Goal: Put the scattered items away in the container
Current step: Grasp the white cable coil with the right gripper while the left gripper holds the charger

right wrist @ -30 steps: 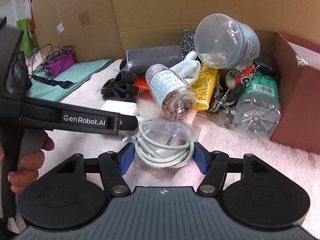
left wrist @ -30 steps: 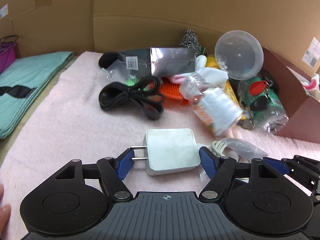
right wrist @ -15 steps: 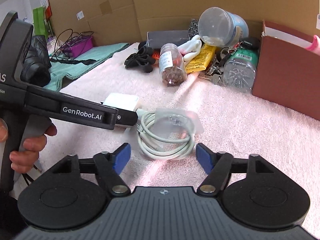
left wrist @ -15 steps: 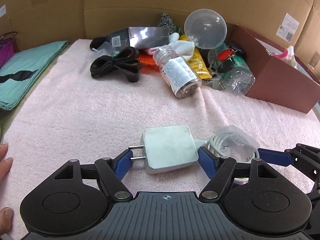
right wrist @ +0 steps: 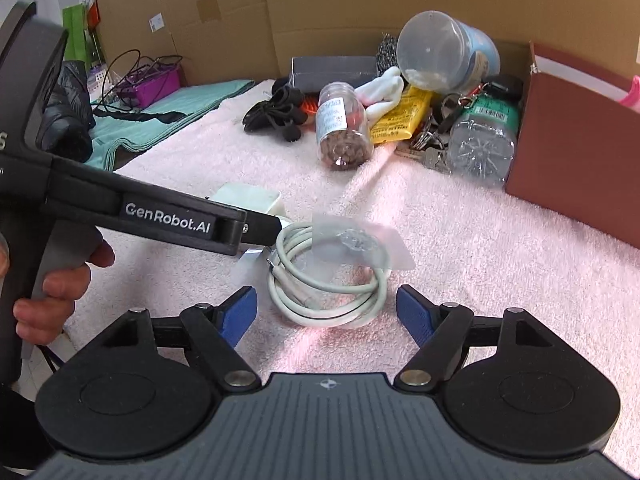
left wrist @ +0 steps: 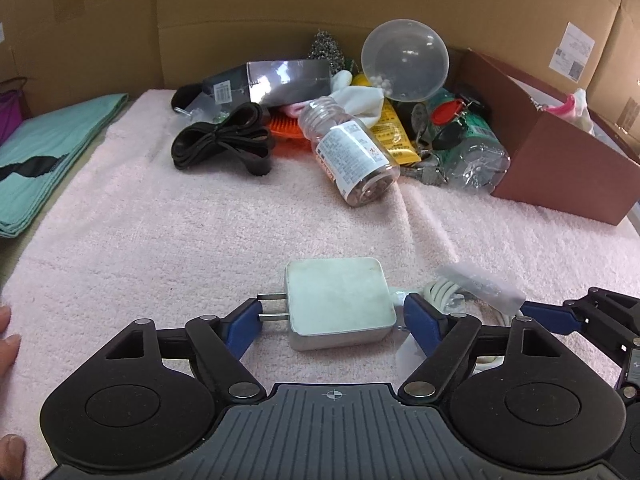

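Note:
A white power adapter with two prongs lies on the pink towel between the open jaws of my left gripper; the left finger pad touches the prongs. Its coiled white cable, partly in a clear wrapper, lies between the open jaws of my right gripper without being clamped. The adapter also shows in the right wrist view, partly behind the left gripper's finger. The brown box stands at the far right.
A pile at the towel's far side holds a pill bottle, black strap, clear round tub, yellow tube, keys, a crushed plastic bottle and a grey box. Cardboard walls stand behind. A teal cloth lies left.
Both grippers have drawn back from the pile, and the adapter and cable have come along with them toward the near part of the towel. Jaws remain open.

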`<action>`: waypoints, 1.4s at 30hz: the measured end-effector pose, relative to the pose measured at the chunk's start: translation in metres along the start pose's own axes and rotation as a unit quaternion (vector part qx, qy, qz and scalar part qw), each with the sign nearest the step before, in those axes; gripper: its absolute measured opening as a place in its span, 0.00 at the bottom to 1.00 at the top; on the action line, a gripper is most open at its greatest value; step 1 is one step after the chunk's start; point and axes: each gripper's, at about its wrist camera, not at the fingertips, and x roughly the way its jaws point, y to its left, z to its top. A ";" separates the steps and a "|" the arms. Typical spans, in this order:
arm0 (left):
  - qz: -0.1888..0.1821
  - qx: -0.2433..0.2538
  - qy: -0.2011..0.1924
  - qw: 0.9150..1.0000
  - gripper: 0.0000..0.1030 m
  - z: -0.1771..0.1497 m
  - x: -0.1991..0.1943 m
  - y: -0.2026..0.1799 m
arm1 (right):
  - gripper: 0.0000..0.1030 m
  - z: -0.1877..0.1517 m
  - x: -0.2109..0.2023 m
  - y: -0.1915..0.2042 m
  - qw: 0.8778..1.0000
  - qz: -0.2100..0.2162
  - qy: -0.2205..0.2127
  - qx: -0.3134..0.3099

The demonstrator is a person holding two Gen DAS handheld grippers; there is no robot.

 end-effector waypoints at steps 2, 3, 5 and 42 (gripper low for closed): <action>0.001 0.001 0.001 1.000 0.75 -0.001 -0.001 0.001 | 0.73 0.002 0.004 0.004 1.000 -0.014 -0.005 -0.011; 0.001 0.002 0.001 1.000 0.75 -0.001 -0.001 0.001 | 0.72 0.003 0.006 0.005 1.000 -0.018 -0.006 -0.014; -0.004 0.001 0.000 1.000 0.82 -0.001 0.000 0.001 | 0.71 0.004 0.006 0.004 1.000 -0.018 -0.007 -0.009; -0.019 0.026 -0.055 0.998 0.70 0.055 -0.030 -0.063 | 0.63 0.037 -0.071 -0.055 0.994 -0.006 -0.098 0.049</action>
